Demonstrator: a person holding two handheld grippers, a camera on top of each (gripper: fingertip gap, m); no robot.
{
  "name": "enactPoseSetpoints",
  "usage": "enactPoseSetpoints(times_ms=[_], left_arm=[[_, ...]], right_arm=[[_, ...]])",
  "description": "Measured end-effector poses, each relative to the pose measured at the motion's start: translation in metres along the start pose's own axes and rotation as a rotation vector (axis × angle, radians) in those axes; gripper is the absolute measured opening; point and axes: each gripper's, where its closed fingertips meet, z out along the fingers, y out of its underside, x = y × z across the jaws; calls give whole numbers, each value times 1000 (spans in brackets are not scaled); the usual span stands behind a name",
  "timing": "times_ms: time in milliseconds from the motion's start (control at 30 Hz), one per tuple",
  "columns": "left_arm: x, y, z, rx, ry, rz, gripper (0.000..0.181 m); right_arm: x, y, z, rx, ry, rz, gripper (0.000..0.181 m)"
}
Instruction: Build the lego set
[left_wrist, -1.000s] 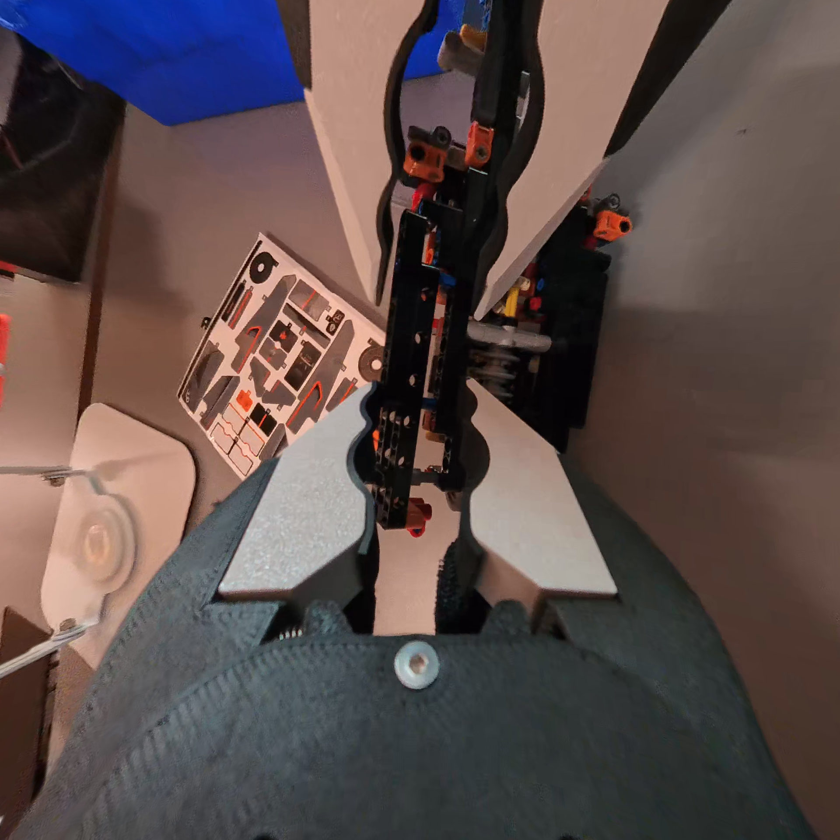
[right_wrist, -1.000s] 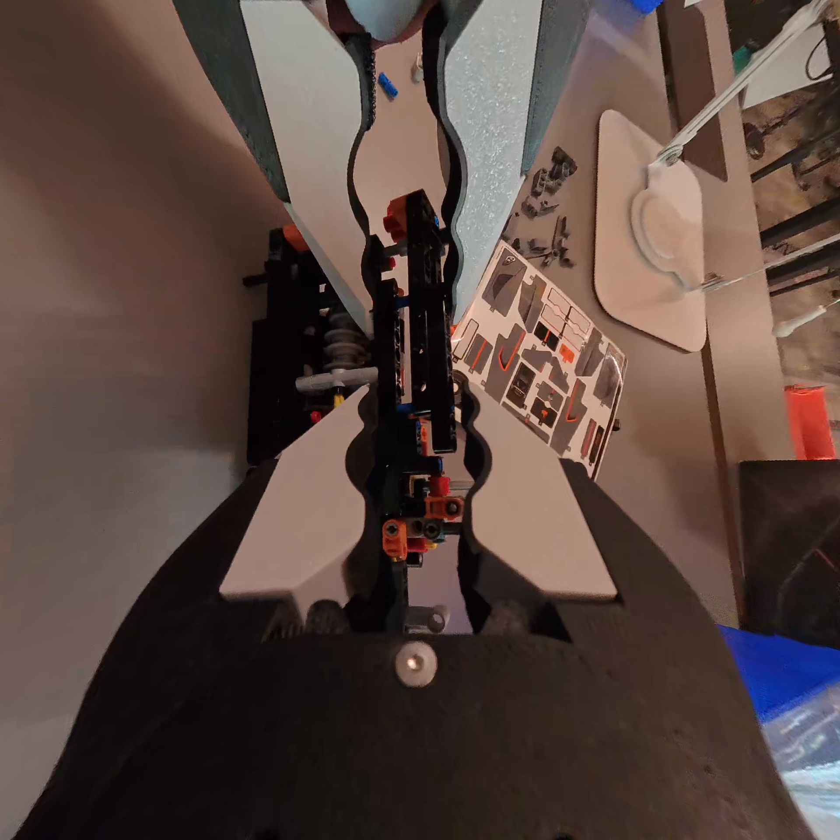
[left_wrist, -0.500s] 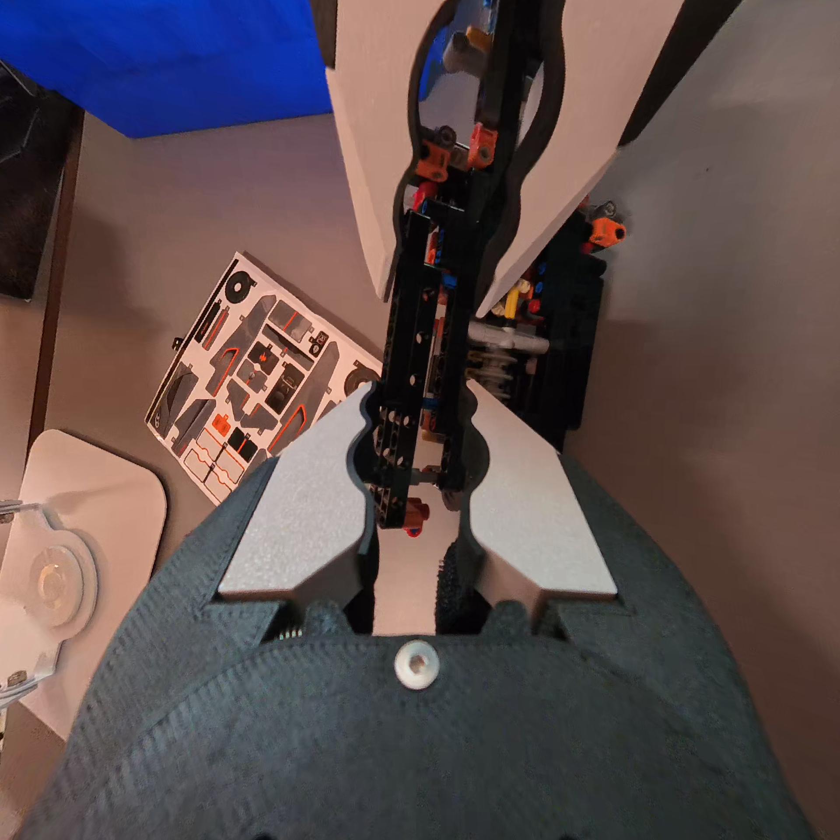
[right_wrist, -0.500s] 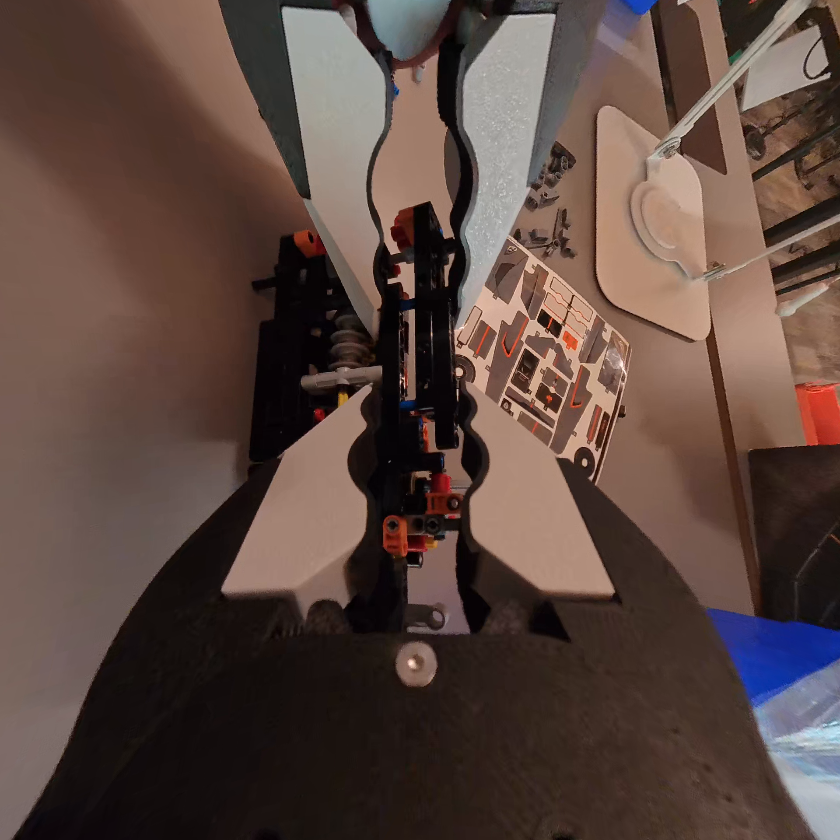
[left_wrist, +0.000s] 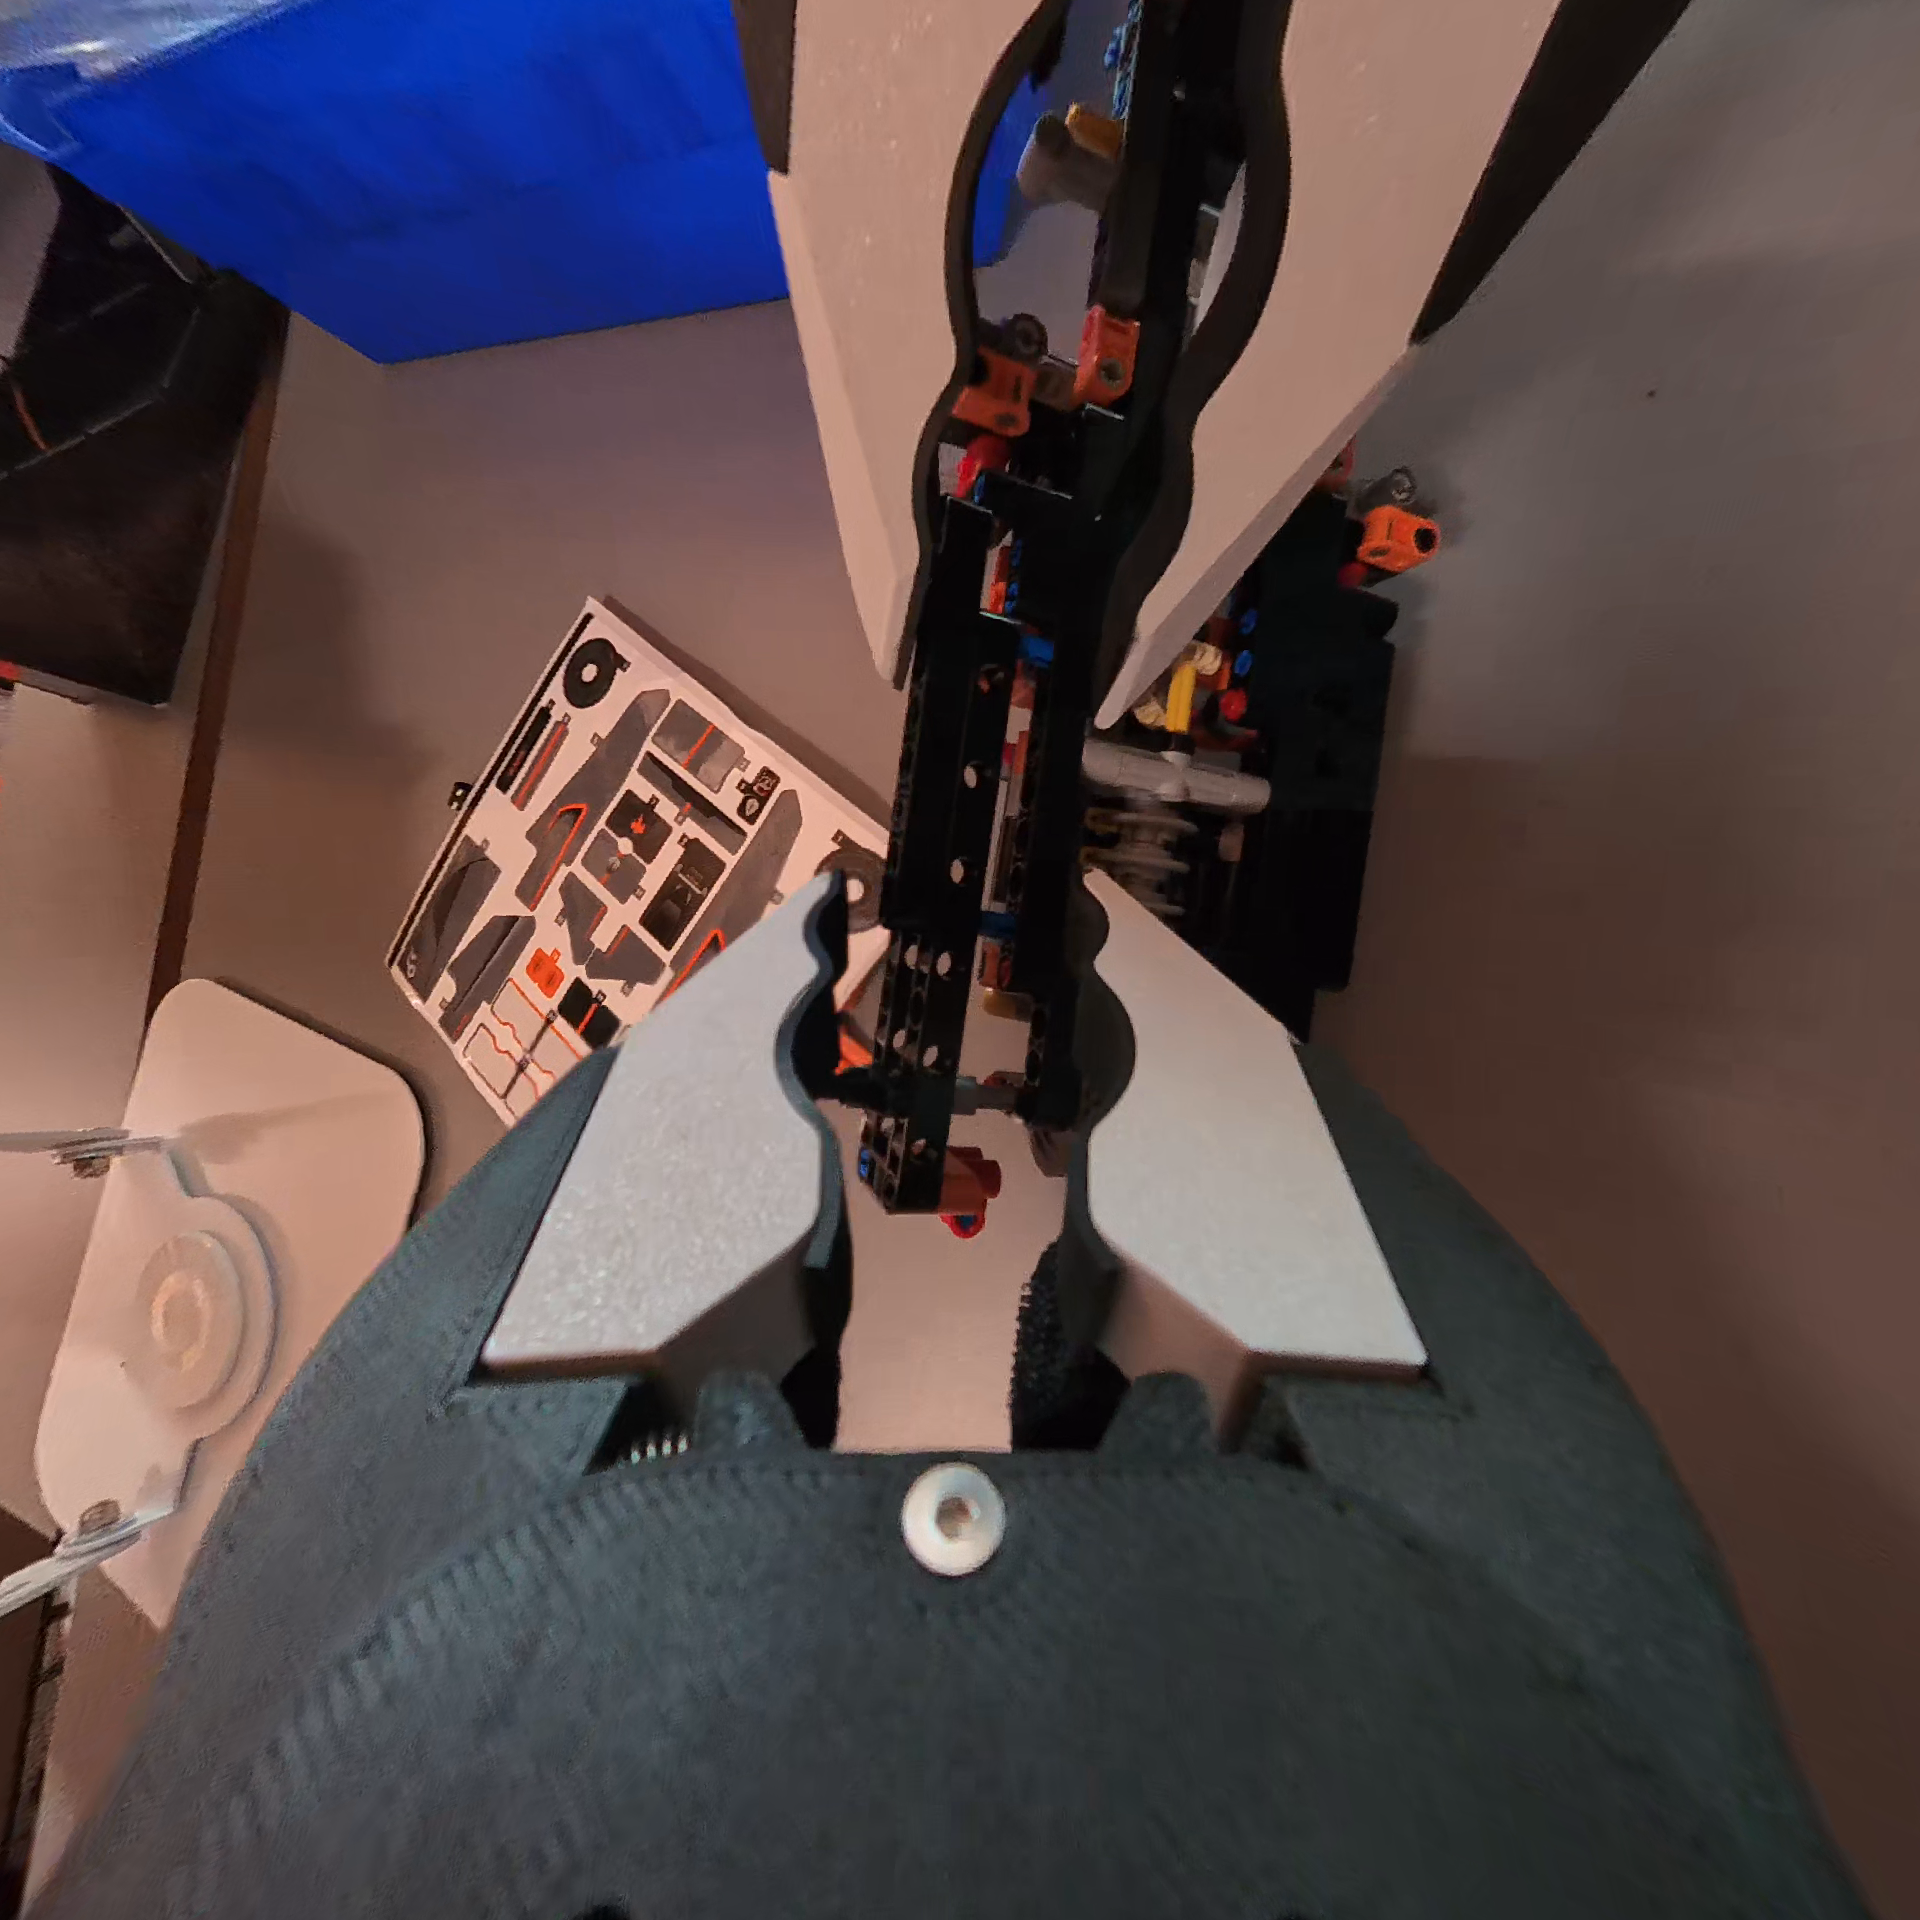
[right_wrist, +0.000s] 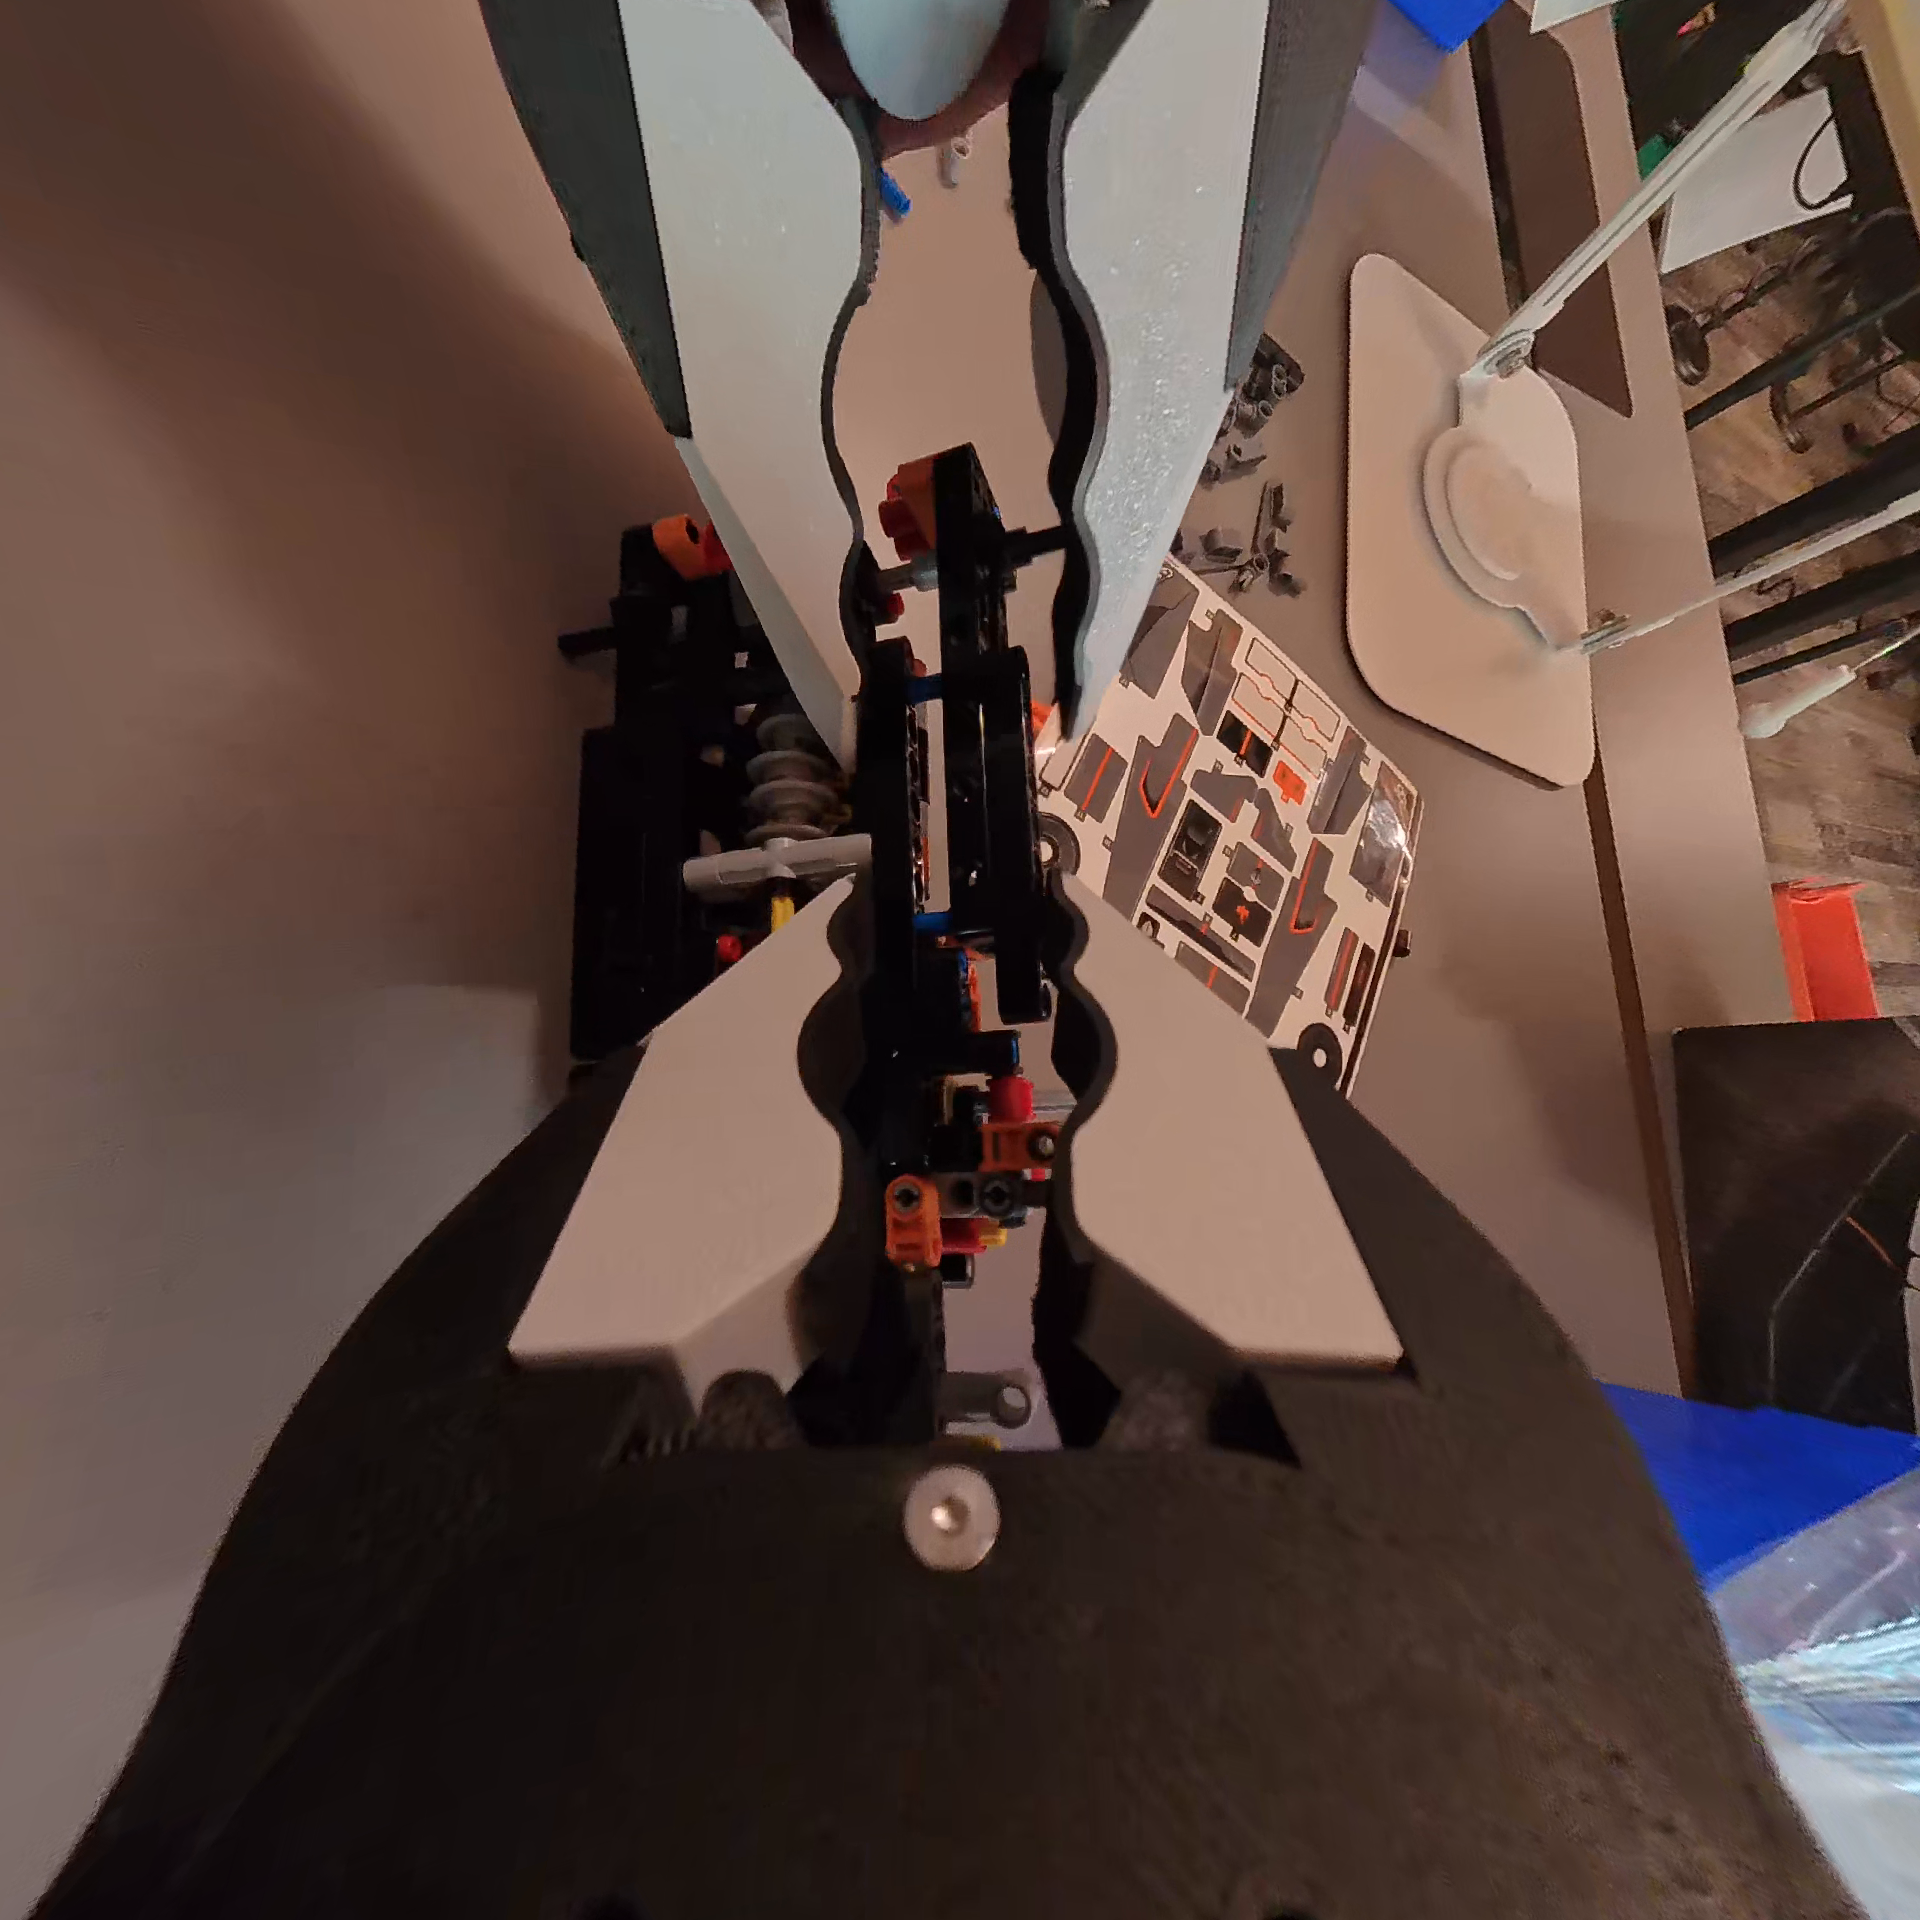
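1. The left gripper stands spread: a gap shows beside the long black lego beam frame with orange and red connectors, and only one finger may touch it.
2. The right gripper pinches the frame's opposite end, holding it between the two tools above the grey table.
3. Below lie a second black lego assembly with a grey spring and a sticker sheet.
4. I'd hold the right grip steady and reseat the left squarely on the beams, not on the pins.
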Motion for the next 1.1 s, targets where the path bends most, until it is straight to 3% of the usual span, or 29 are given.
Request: enactPoseSetpoints(times_ms=[167,500,667,800,1100], left_arm=[[0,10,-19,-10,-40,2,67],[1,20,-38,20,-31,55,72],[-7,33,-38,-11,-25,-12,78],[2,47,-23,-51,49,-56,69],[11,42,-15,-2,165,-145,55]], right_arm=[[0,0,0,-1,1,-3,31],[-1,-2,2,8,-10,3,31],[-2,-3,2,18,-19,7,31],[-1,-2,2,20,-18,13,31],[-2,-2,2,27,-30,28,31]])
